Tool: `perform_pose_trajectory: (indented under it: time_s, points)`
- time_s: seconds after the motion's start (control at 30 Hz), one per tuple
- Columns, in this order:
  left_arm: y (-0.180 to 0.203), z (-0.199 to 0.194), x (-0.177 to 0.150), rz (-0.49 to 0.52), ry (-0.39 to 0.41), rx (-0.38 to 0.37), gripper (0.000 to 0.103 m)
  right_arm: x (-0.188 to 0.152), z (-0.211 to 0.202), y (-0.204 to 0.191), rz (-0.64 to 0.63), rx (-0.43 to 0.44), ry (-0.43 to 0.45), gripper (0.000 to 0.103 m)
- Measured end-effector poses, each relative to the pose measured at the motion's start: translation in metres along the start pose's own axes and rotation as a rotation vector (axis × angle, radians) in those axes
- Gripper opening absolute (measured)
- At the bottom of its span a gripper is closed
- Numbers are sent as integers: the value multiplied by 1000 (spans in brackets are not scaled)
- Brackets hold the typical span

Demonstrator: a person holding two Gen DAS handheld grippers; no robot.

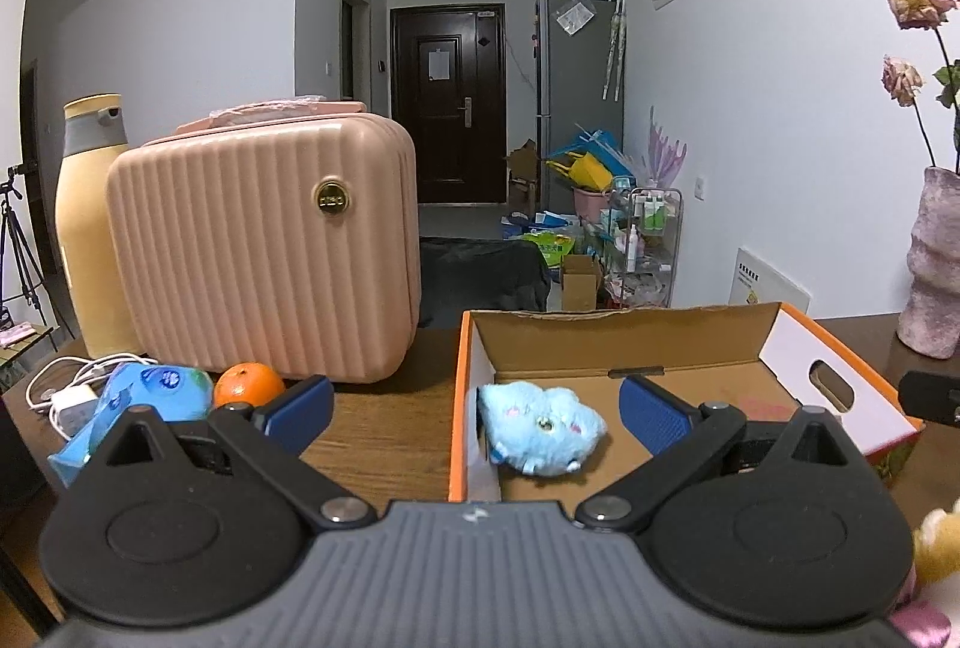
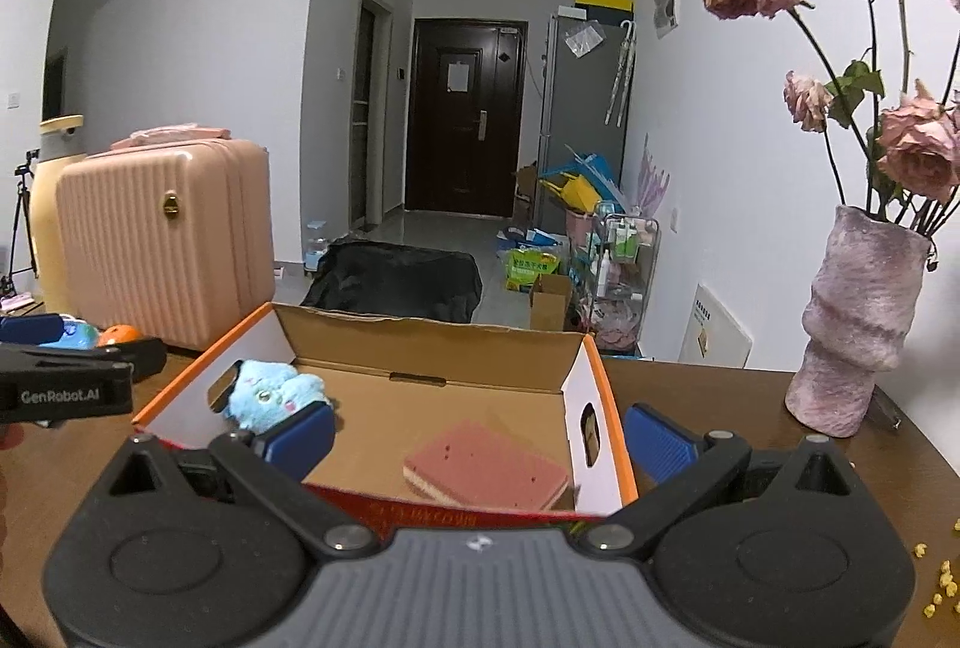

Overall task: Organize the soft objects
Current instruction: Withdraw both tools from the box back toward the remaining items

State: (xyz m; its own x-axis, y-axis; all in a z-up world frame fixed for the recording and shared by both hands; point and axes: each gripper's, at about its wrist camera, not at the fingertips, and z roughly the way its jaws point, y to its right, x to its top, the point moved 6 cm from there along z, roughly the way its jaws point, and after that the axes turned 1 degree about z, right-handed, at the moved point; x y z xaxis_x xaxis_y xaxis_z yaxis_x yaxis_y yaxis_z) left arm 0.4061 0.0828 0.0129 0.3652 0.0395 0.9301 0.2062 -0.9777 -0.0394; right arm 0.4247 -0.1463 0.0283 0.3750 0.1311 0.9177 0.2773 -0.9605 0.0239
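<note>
**Both grippers spread wide and empty over the counter, blue plush already in the box**

Left gripper hangs with its jaws wide apart and nothing between them, poised above the near left wall of the cardboard box. Right gripper is just as wide and just as empty, straddling the box's near right corner.

Dark brown wood makes up the counter. Behind it a white-walled hallway runs back to a dark door, with a grey cabinet and a heap of clutter along the right wall. A pink ribbed case stands toward the counter's far left with a yellow bottle just beside it. An orange sits touching the foot of the case, next to a blue packet and a white cable. A pink vase of dried roses stands at the far right.

Inside the box, the blue plush toy lies against the left wall, and a pink sponge lies near the near right corner, its front edge hidden by the box wall in the right wrist view. A yellowish plush is cut off at the left wrist view's right margin, too partial to identify. Small yellow crumbs lie scattered toward the counter's near right edge.
</note>
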Motion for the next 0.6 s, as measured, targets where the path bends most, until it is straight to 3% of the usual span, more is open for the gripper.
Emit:
perform_pose_trajectory:
  time_s: [0.6]
  points:
    - [-12,-69,-21,-1,43,-25,103,-47,-59,-18,-8,43,9,103]
